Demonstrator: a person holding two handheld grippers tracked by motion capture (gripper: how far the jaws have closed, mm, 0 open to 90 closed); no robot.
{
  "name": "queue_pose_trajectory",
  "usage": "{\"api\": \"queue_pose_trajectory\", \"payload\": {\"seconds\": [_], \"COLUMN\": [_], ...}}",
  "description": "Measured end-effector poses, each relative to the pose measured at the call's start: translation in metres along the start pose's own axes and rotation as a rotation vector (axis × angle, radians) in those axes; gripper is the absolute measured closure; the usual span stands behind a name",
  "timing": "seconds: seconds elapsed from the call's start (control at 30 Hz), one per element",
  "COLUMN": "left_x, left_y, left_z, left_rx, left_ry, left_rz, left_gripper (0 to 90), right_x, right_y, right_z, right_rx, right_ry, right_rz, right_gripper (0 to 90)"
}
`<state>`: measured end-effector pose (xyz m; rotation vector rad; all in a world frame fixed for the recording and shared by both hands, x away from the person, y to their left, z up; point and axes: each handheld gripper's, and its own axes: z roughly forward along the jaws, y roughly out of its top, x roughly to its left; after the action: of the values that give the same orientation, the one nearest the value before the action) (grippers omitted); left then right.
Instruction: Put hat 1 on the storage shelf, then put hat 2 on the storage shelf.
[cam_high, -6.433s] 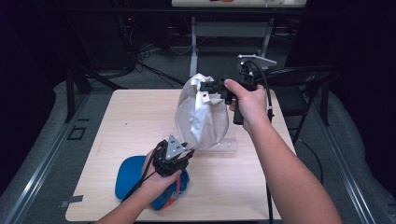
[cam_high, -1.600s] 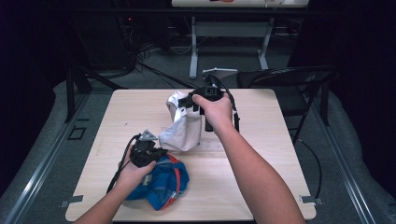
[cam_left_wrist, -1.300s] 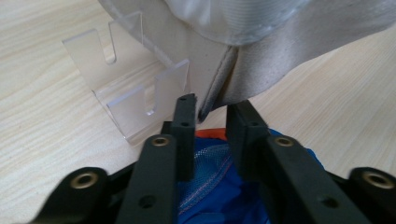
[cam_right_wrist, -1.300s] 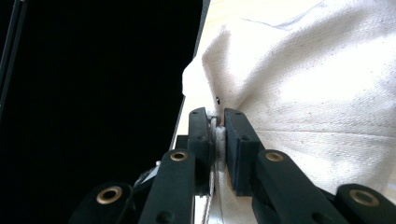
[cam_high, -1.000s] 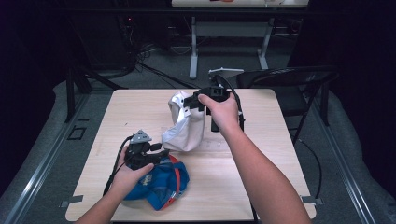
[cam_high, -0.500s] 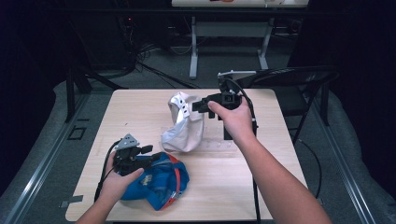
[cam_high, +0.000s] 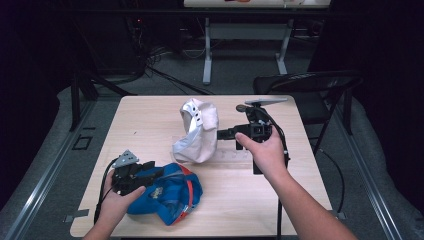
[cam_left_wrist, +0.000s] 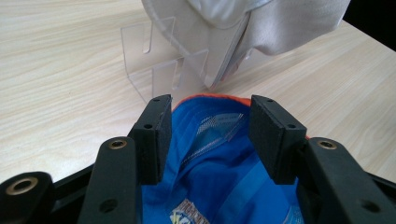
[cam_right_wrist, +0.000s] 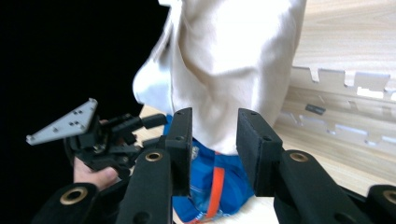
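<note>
At the surface (cam_high: 150, 120), my right tongs (cam_high: 226, 134) stand released just beside the white cap (cam_high: 197, 131), which now sits propped on the clear stand (cam_high: 235, 155) near the middle. In the right gripper view the jaws are parted with the cap's pale cloth (cam_right_wrist: 224, 70) beyond them, nothing between the pads. My left tongs (cam_high: 150, 172) hover open over the blue cap (cam_high: 170, 192), which lies crown-down near the front edge, its orange-trimmed rim just beside the white one. The left gripper view looks between the spread jaws straight into the blue lining (cam_left_wrist: 215, 163), with the stand's slotted plastic (cam_left_wrist: 154, 60) beyond.

The step I judge to be in hand is taking up the blue cap with the left tongs. To do it well, I would lower one pad inside the rim and one outside, biting the stiffer band rather than the soft crown, which would fold and slip. The grip should land on the side away from the white cap, so the closing jaws do not nudge it off its perch. I would lift straight up before swinging toward the stand, since the clear plastic looks light enough to slide if cloth drags across it. The right tongs, idle and open, could steady the stand or the white cap meanwhile.
</note>
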<state>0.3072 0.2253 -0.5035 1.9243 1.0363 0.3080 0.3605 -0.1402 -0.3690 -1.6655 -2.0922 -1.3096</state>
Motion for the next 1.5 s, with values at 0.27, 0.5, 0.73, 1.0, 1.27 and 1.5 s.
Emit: {"api": "queue_pose_trajectory", "payload": {"seconds": [0.27, 0.5, 0.73, 1.0, 1.27, 1.5], "left_x": [0.008, 0.011, 0.017, 0.020, 0.023, 0.023], "left_y": [-0.011, -0.017, -0.023, -0.024, -0.026, -0.026], "left_z": [-0.003, -0.003, -0.004, -0.007, -0.007, -0.007], "left_rx": [-0.003, 0.002, 0.007, -0.009, -0.005, -0.007], "left_ry": [0.011, 0.013, 0.026, 0.043, 0.047, 0.054], "left_rz": [-0.029, -0.002, -0.018, -0.039, -0.048, -0.050], "left_gripper": [50.0, 49.5, 48.9, 47.8, 47.7, 47.5], "right_x": [-0.008, -0.015, -0.032, -0.045, -0.051, -0.054], "right_y": [-0.028, -0.051, -0.072, -0.096, -0.111, -0.118], "right_z": [0.011, 0.029, 0.052, 0.084, 0.105, 0.120], "right_rx": [0.015, 0.042, 0.065, 0.141, 0.177, 0.201], "right_ry": [-0.027, -0.024, -0.033, -0.050, -0.061, -0.071], "right_rz": [-0.023, -0.032, -0.011, -0.010, -0.004, 0.001], "right_gripper": [68.0, 68.3, 68.3, 66.9, 66.4, 65.6]}}
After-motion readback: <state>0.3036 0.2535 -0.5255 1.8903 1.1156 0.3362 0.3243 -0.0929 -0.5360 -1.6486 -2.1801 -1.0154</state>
